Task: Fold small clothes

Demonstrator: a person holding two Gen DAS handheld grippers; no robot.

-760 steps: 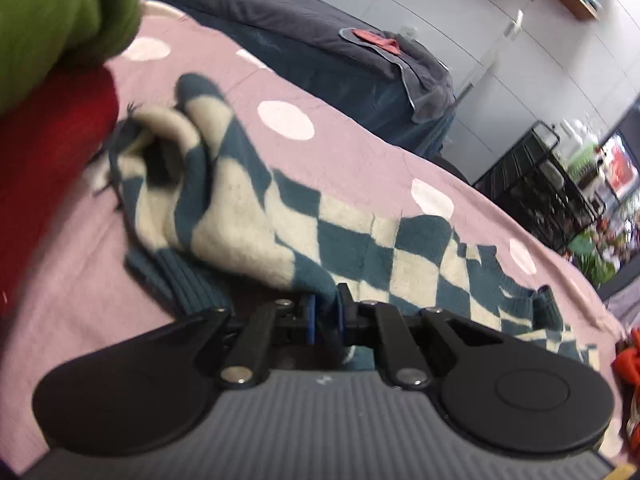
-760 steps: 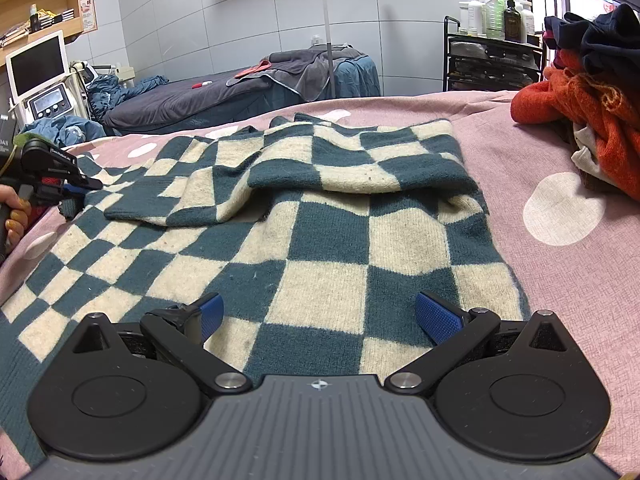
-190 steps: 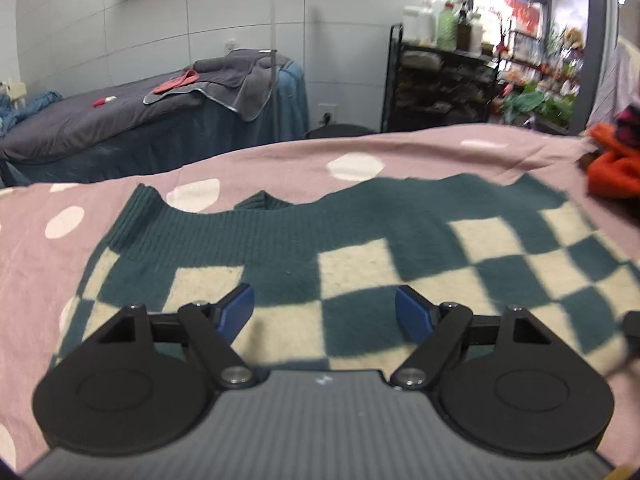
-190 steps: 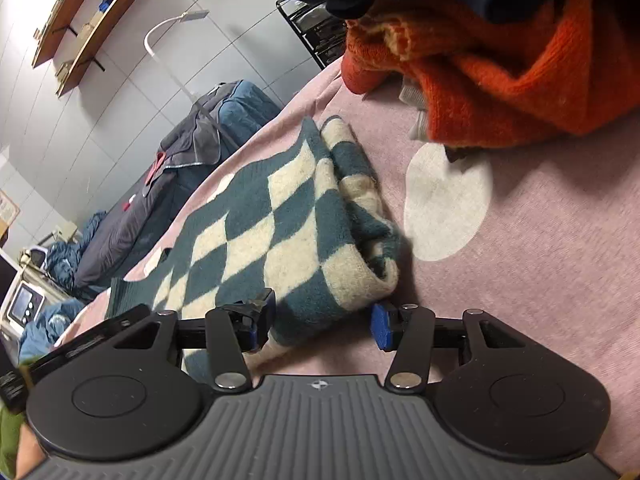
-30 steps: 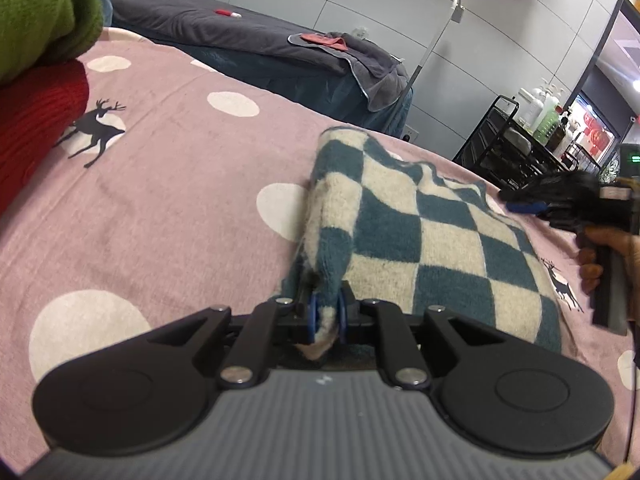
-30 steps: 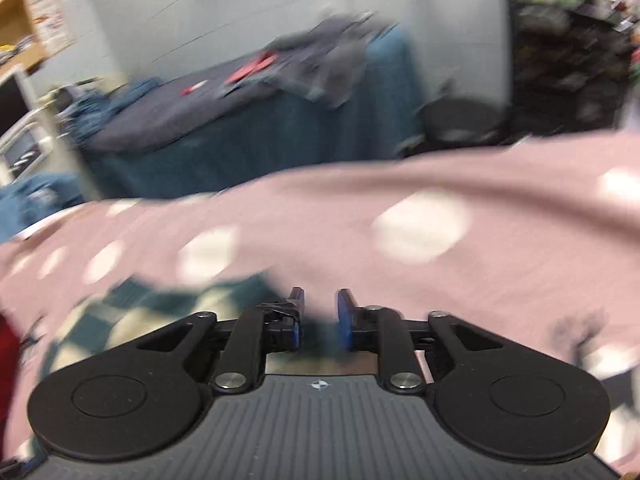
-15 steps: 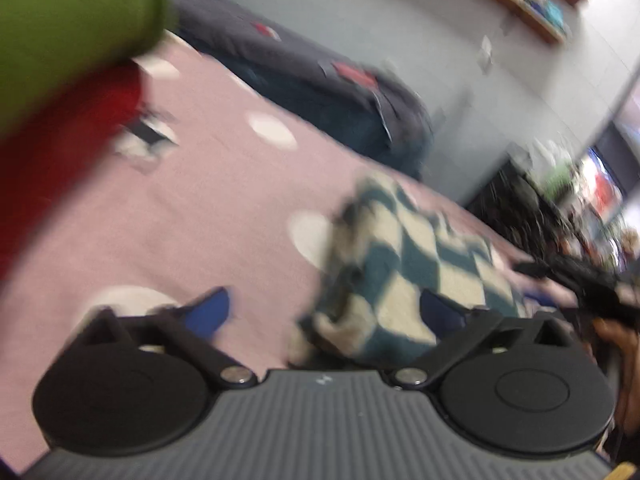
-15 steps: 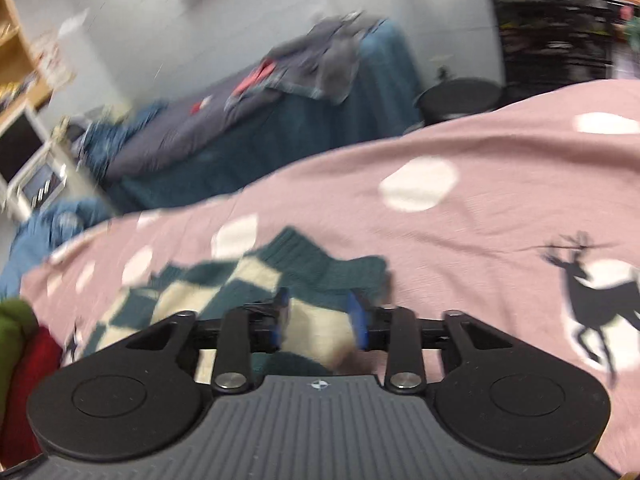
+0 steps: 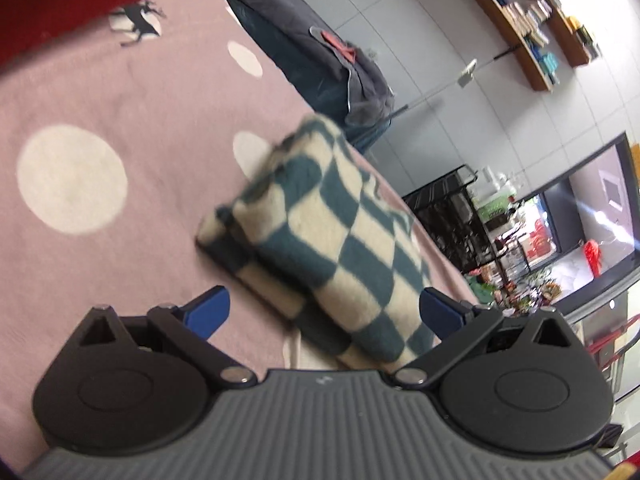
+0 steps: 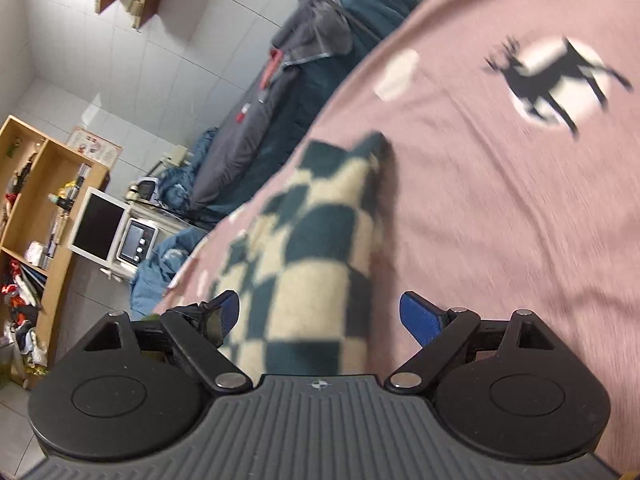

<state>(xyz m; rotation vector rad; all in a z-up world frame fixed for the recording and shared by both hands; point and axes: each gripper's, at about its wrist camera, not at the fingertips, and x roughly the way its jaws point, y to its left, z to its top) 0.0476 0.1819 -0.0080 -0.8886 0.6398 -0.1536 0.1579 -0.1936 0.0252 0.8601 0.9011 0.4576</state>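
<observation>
We are holding the left gripper (image 9: 322, 310) wide open over the near end of the folded teal-and-cream checked sweater (image 9: 332, 232), its 2 blue pads gripping nothing. We are holding the right gripper (image 10: 320, 314) equally wide, empty too. The sweater is lying as a compact bundle on the pink spotted blanket (image 9: 120, 100).

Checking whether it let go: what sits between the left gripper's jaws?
The folded checkered sweater lies between the open left gripper's jaws, untouched by either pad, in the left wrist view.
</observation>
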